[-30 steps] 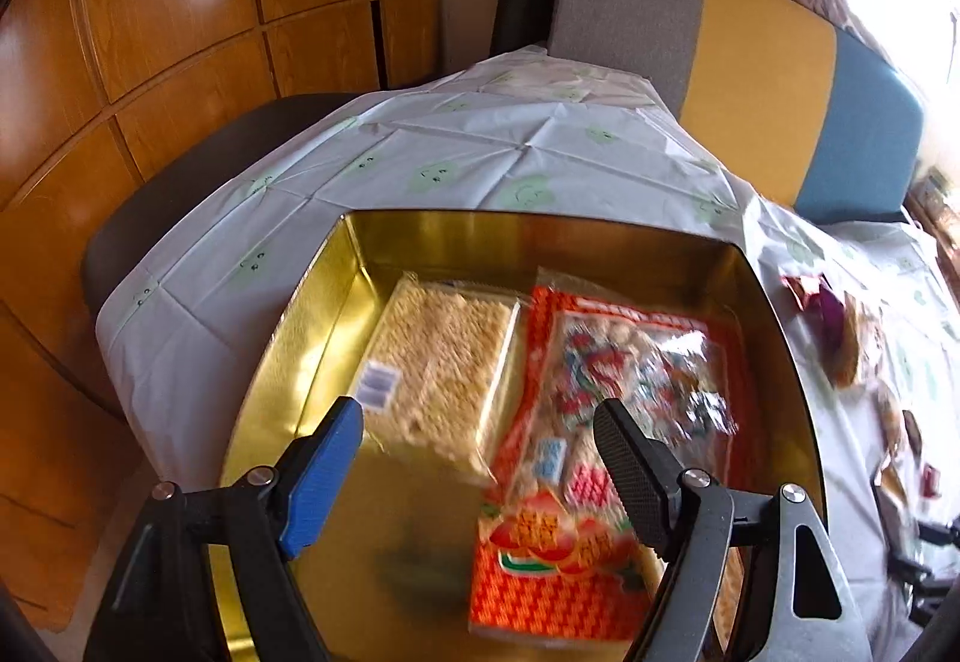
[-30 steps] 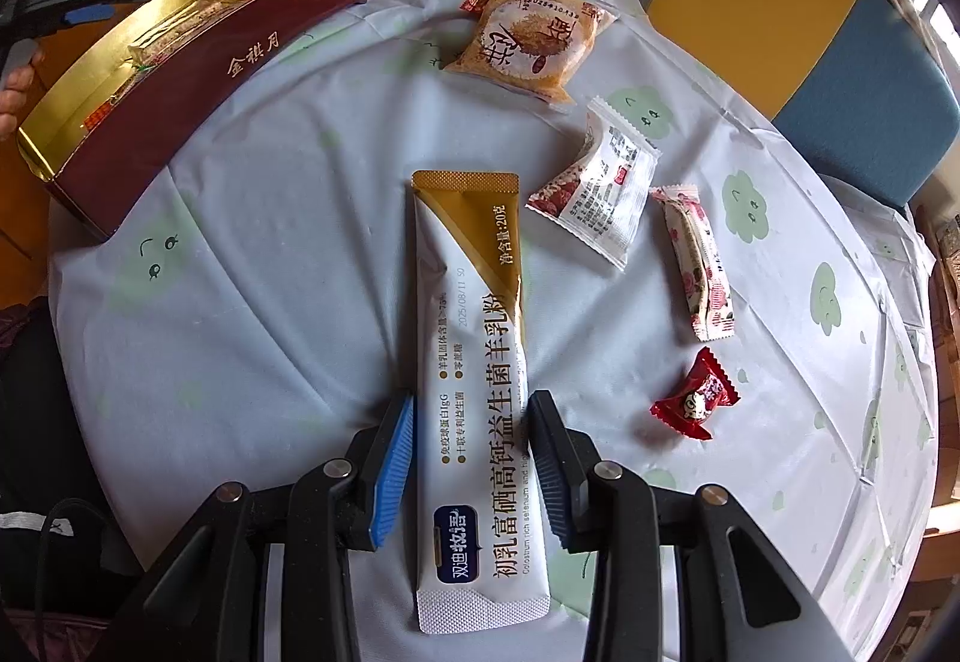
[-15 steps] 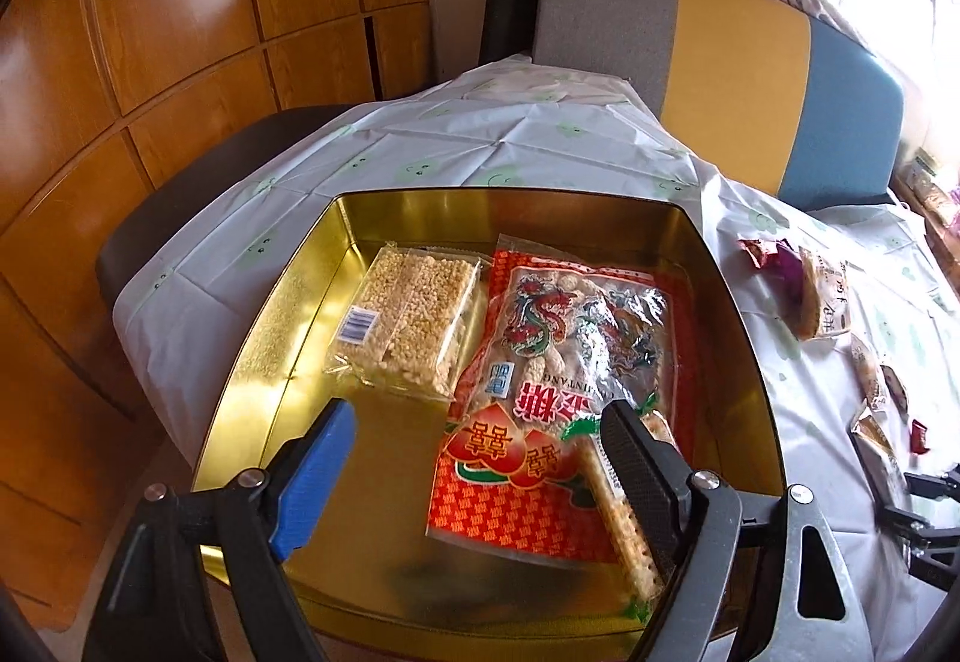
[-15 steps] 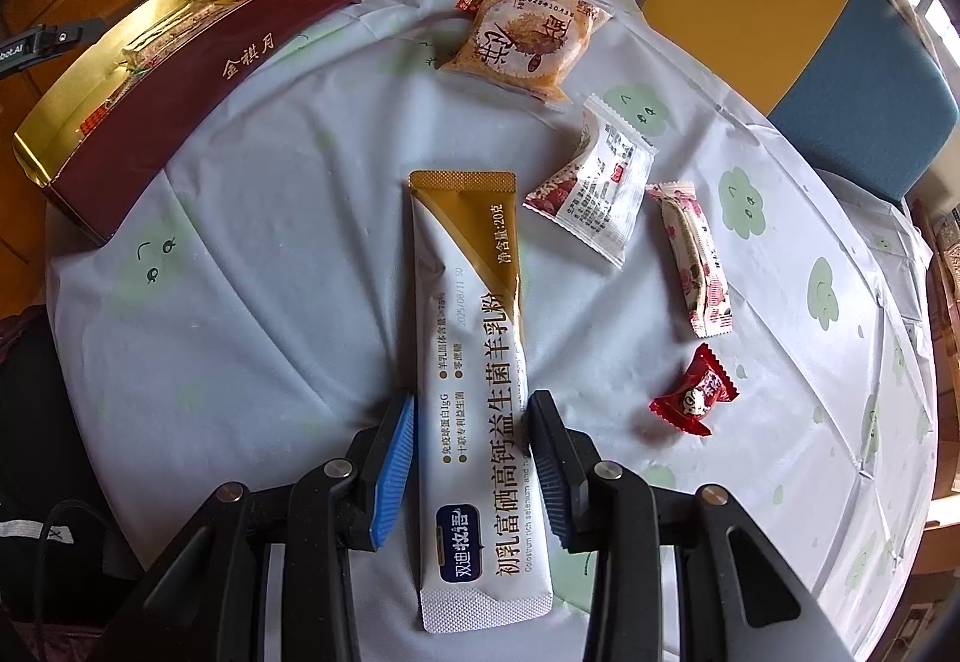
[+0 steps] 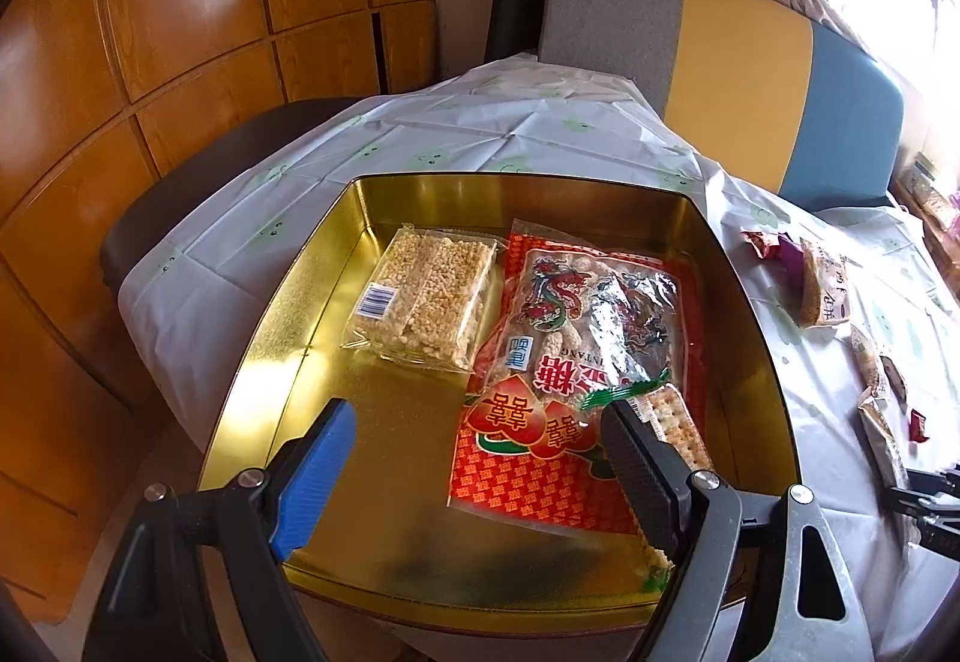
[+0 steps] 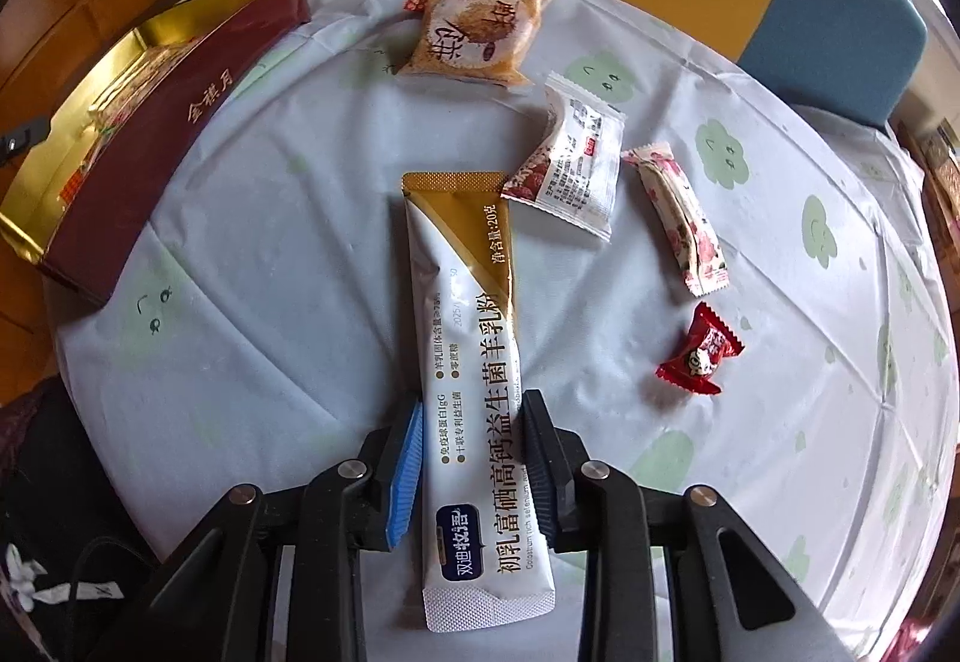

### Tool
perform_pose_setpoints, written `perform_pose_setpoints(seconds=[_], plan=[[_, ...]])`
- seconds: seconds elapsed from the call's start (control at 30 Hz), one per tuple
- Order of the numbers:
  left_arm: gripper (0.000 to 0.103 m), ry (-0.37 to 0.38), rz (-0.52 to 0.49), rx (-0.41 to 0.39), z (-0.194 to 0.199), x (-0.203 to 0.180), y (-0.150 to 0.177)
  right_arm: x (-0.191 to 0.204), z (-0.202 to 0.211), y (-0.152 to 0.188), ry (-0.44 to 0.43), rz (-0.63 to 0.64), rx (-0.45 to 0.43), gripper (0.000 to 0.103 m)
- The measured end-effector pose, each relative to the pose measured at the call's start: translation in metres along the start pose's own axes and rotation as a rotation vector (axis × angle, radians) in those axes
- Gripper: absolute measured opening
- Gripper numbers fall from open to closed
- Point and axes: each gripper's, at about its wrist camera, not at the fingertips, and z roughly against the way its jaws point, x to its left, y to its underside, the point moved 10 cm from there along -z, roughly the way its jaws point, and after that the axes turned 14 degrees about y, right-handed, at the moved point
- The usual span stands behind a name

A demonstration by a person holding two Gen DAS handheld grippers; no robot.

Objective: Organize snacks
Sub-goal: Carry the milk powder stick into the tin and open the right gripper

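A long white-and-gold sachet is shown lying flat on the tablecloth, bracketed by the right gripper. Its jaws have just been closing, and the pads are now seen pressed against the two long edges of the sachet near its lower half; the grasp is judged to be made or very nearly so. The step in hand is therefore taken to be the pick-up of this sachet for transfer to the gold tin, which stands at the far left edge of the table.

Still loose on the cloth are a round cake packet, a white wrapper touching the sachet's top corner, a pink-flowered bar and a red candy.

The left gripper is held wide open and empty above the near part of the tin. Inside are a puffed-rice block, a red bag of sweets and a cracker packet partly hidden by the right-hand finger.

A straight lift is called for next, so that the neighbouring white wrapper is not dragged, followed by a carry to the bare gold floor at the tin's near left.
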Motion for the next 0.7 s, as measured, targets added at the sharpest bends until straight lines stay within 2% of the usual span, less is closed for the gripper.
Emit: perform_pose_setpoints(seconds=[0.17, 0.37, 0.7], plan=[[0.084, -0.011, 0.004, -0.011, 0.004, 0.006, 0.001, 0.007, 0.009, -0.007, -0.087, -0.108, 0.012, 0.031], [0.084, -0.012, 0.022, -0.009, 0.004, 0.013, 0.002, 0.030, 0.043, -0.032, -0.227, -0.212, -0.050, 0.031], [0.087, -0.004, 0.043, -0.014, 0.007, 0.018, 0.002, 0.106, 0.099, -0.085, -0.360, -0.192, -0.170, 0.032]])
